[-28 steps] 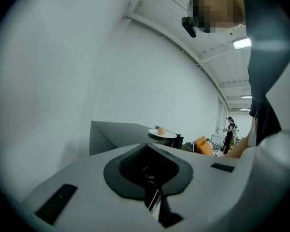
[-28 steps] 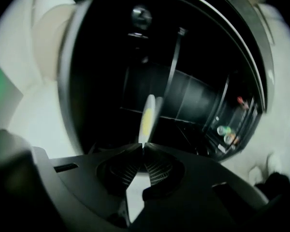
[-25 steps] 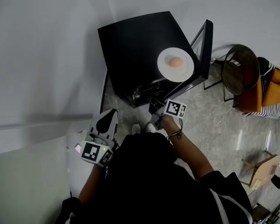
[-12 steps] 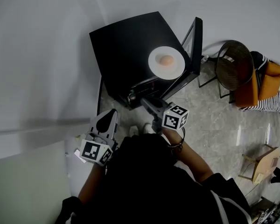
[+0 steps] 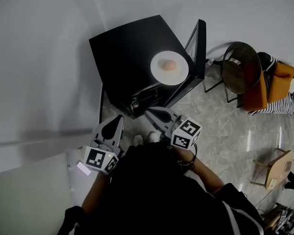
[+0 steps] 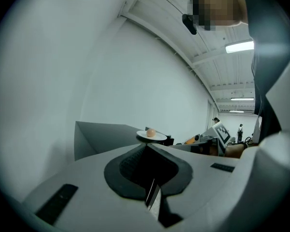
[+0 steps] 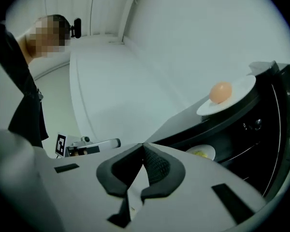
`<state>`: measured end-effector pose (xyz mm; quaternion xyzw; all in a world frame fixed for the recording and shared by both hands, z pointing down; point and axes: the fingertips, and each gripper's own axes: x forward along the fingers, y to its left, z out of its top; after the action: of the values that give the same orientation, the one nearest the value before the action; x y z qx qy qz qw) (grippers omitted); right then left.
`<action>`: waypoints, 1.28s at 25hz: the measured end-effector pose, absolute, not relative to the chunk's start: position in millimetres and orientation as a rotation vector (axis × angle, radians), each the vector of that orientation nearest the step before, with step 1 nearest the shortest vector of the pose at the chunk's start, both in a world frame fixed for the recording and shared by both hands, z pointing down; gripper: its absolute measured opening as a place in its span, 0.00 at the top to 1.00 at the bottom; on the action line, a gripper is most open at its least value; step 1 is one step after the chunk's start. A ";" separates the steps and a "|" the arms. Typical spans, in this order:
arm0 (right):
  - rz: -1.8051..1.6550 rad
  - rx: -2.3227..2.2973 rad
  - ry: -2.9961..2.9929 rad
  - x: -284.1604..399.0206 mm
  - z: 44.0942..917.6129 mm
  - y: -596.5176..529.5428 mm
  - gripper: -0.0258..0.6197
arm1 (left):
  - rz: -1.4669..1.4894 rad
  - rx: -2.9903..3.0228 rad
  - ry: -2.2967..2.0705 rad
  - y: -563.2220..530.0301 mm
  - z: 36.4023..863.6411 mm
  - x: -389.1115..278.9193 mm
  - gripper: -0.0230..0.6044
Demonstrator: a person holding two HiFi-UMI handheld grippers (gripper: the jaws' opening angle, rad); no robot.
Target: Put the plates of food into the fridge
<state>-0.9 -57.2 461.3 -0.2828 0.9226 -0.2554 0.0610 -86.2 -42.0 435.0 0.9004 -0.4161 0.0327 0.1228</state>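
A small black fridge (image 5: 122, 58) stands against the wall with its door (image 5: 198, 43) swung open to the right. On its top lies a white plate (image 5: 169, 67) with a round peach-coloured piece of food (image 5: 170, 65). In the right gripper view that plate (image 7: 232, 98) shows at the upper right, and a second plate (image 7: 201, 153) with yellow food sits inside the fridge. My right gripper (image 5: 154, 114) hovers shut and empty just in front of the fridge. My left gripper (image 5: 112, 126) is held low at the left, also shut and empty.
A round dark chair (image 5: 240, 67) stands right of the open door, with an orange seat (image 5: 279, 77) and a person's striped sleeve (image 5: 279, 104) beyond it. A wooden stool (image 5: 274, 170) is at the lower right. A white wall runs along the left.
The right gripper has drawn back from the fridge front toward my body and turned leftward. The left gripper has stayed put. The fridge and plate have shifted left in the head view.
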 end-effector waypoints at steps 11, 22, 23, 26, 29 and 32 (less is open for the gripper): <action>-0.599 -0.899 2.776 15.5 419.2 -43.9 0.92 | 0.099 2.643 -1.142 -47.5 436.0 -77.0 0.93; -0.577 -1.007 2.715 45.8 408.4 -39.2 0.92 | 0.036 2.638 -1.119 -60.4 433.6 -71.0 0.93; -0.614 -1.017 2.684 51.1 410.1 -41.0 0.92 | 0.038 2.639 -1.117 -60.9 433.7 -69.9 0.93; -0.767 -1.042 2.548 69.3 417.1 -49.4 0.92 | 0.045 2.644 -1.117 -61.8 432.8 -67.9 0.93; -0.936 -1.043 2.355 89.7 425.3 -61.1 0.92 | 0.050 2.650 -1.120 -62.4 432.5 -67.6 0.93; -1.046 -1.027 2.211 103.7 430.9 -72.0 0.92 | 0.058 2.650 -1.130 -63.4 431.6 -69.0 0.93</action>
<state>103.7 -72.0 430.9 -0.3757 0.8086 -0.3826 0.2421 -69.0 -63.4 431.6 0.9119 -0.3887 0.0201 0.1297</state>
